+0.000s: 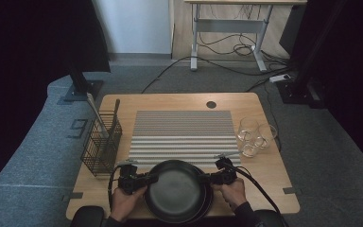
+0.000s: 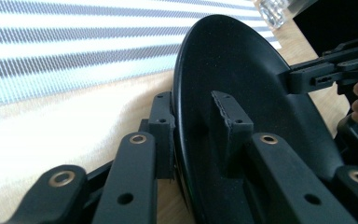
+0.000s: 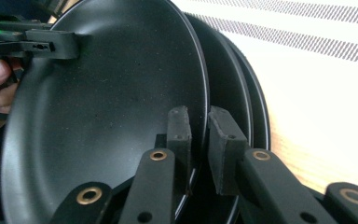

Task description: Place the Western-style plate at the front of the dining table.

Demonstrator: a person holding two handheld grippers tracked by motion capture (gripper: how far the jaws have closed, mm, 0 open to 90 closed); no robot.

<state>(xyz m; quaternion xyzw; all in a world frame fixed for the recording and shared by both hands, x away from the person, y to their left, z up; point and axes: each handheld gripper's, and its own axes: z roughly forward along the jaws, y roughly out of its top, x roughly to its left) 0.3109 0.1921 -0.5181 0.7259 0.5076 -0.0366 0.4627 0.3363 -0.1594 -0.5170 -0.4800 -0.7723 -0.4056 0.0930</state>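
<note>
A stack of black plates (image 1: 207,201) lies at the front middle of the wooden table (image 1: 123,106). The top black plate (image 1: 176,189) is held at both sides. My left gripper (image 1: 152,179) is shut on its left rim, and in the left gripper view the rim of the plate (image 2: 242,70) runs between the jaws of the left gripper (image 2: 193,109). My right gripper (image 1: 204,178) is shut on the right rim. In the right gripper view the top plate (image 3: 112,93) stands slightly off the lower plates (image 3: 230,93), with the right gripper (image 3: 198,119) clamped on its edge.
A striped grey mat (image 1: 184,132) covers the table's middle, just behind the plates. A black wire basket (image 1: 101,144) with utensils stands at the left. Three clear glasses (image 1: 255,135) sit at the right. A person's hands (image 1: 125,201) hold the grippers at the front edge.
</note>
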